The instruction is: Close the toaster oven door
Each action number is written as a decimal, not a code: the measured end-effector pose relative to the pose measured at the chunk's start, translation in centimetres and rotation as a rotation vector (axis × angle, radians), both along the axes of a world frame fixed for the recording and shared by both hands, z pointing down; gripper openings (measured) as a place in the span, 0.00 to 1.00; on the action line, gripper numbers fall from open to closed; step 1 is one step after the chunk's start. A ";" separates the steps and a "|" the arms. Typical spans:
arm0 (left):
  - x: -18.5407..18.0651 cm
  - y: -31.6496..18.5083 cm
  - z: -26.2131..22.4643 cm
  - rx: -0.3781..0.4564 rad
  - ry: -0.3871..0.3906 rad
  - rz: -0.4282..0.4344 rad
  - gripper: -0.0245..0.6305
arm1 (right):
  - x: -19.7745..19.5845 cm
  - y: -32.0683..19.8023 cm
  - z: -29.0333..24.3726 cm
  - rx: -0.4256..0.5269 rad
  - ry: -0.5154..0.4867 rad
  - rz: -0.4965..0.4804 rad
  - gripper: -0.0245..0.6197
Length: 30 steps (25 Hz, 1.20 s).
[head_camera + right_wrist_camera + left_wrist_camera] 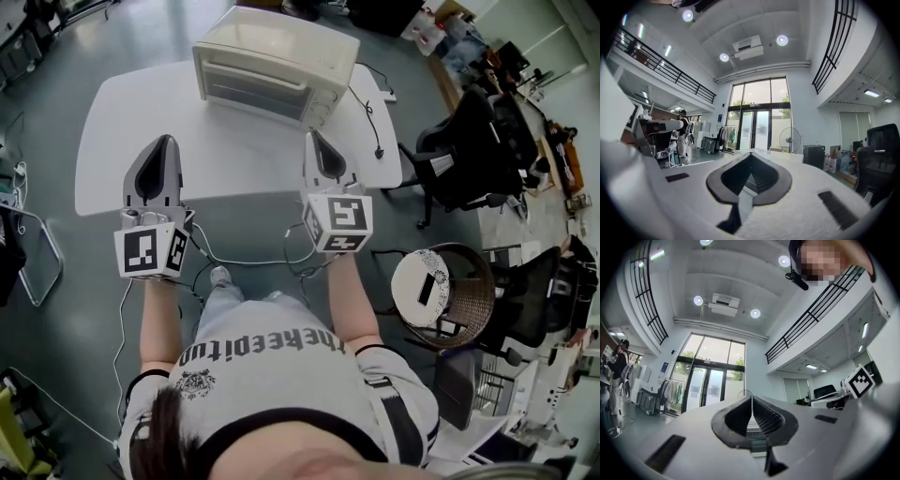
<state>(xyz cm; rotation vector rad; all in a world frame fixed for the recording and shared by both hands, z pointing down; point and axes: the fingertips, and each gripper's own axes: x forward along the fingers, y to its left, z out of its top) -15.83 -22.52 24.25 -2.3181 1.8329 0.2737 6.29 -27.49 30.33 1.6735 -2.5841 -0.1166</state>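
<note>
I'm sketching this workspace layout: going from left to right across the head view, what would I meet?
First the left claw → toaster oven → power plug → black office chair.

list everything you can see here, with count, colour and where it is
toaster oven: 1, cream, far edge of the table, door shut
table: 1, white, in front of the person
power cord: 1, black, runs from the oven over the table's right side
office chair: at least 2, black, on the floor right of the table
wicker basket: 1, brown, on the floor at right, a white disc over part of it
standing fan: 1, dark, by the glass doors in the right gripper view
left gripper: 1, grey, above the table's near edge, jaws together, empty
right gripper: 1, grey, above the table nearer the oven, jaws together, empty
</note>
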 end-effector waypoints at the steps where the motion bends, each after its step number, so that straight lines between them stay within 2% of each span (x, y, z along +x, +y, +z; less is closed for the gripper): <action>1: 0.2 0.2 -0.1 0.005 0.001 -0.001 0.06 | 0.2 0.3 -0.1 0.002 -0.002 -0.002 0.04; 10: 2.2 2.2 -0.3 0.048 0.006 0.004 0.06 | 2.1 2.9 -0.9 0.029 -0.010 -0.015 0.04; 18: 3.6 4.3 -0.2 0.015 0.007 -0.016 0.06 | 3.0 5.0 -1.1 0.044 -0.017 -0.037 0.04; 22: 3.9 5.2 0.2 0.046 0.004 -0.009 0.06 | 3.2 5.9 -1.0 0.046 -0.021 -0.043 0.04; 30: 4.6 6.4 -0.2 0.037 0.004 -0.015 0.06 | 3.8 7.0 -1.4 0.056 -0.026 -0.046 0.04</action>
